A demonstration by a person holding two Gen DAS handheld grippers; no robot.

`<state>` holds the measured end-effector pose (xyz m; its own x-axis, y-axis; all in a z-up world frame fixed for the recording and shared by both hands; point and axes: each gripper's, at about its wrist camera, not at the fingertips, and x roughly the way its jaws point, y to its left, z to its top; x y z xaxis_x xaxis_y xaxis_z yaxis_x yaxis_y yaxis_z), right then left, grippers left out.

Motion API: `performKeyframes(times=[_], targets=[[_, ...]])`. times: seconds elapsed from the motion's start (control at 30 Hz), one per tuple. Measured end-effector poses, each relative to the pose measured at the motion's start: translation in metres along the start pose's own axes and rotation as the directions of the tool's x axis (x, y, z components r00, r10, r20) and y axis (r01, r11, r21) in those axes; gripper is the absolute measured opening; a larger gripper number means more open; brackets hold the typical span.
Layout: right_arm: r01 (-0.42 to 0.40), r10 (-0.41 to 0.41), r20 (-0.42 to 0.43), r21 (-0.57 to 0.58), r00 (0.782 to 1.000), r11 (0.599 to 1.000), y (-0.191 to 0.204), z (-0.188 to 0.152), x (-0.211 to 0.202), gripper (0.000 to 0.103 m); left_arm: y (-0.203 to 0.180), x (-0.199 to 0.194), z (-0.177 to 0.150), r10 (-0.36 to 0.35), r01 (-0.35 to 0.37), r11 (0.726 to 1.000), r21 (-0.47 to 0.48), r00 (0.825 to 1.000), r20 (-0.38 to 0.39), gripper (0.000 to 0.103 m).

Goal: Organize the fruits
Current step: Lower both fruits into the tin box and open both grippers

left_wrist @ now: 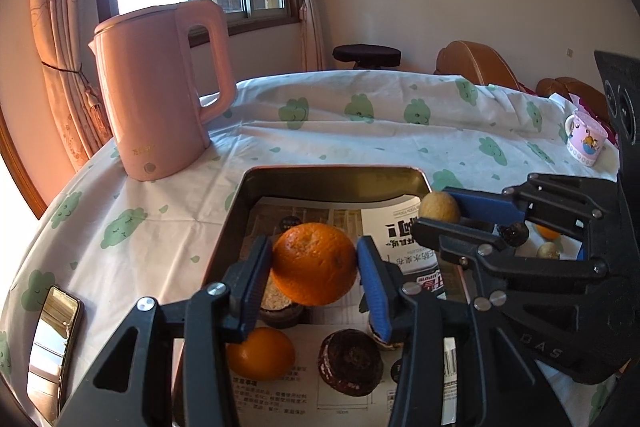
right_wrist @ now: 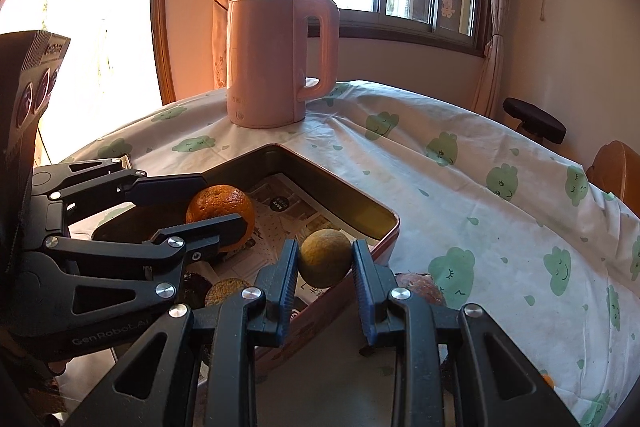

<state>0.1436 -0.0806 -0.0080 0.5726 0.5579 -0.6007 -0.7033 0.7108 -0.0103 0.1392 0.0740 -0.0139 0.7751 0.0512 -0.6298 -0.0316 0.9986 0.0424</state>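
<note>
On my left, a pink kettle (left_wrist: pixel 160 91) stands on the cloud-print tablecloth (left_wrist: pixel 360 131). Left gripper (left_wrist: pixel 316 275) is clamped on an orange (left_wrist: pixel 314 263), held above the paper-lined tray (left_wrist: pixel 336 173); another orange (left_wrist: pixel 260 353) and dark fruit (left_wrist: pixel 350 363) lie inside. Right gripper (right_wrist: pixel 325 263) pinches a small yellowish fruit (right_wrist: pixel 325 257) over the tray's near edge.

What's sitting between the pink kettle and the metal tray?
Nothing; only bare cloud-print tablecloth separates the kettle from the tray, shown in both wrist views.
</note>
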Motion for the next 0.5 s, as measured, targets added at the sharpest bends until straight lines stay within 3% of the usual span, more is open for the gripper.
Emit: performKeyframes(times=[0.3, 0.5], targets=[[0.005, -0.005, -0.003, 0.0, 1.0, 1.0, -0.0017, -0.0005, 0.0037, 0.029, 0.0013, 0.0011, 0.0001, 0.0, 0.0, 1.0, -0.004, 1.0, -0.003, 0.049], [-0.011, 0.011, 0.001, 0.018, 1.0, 1.0, -0.0056, -0.0002, 0.0038, 0.029, 0.0056, -0.0021, -0.001, 0.024, -0.024, 0.999, -0.028, 1.0, 0.017, 0.069]])
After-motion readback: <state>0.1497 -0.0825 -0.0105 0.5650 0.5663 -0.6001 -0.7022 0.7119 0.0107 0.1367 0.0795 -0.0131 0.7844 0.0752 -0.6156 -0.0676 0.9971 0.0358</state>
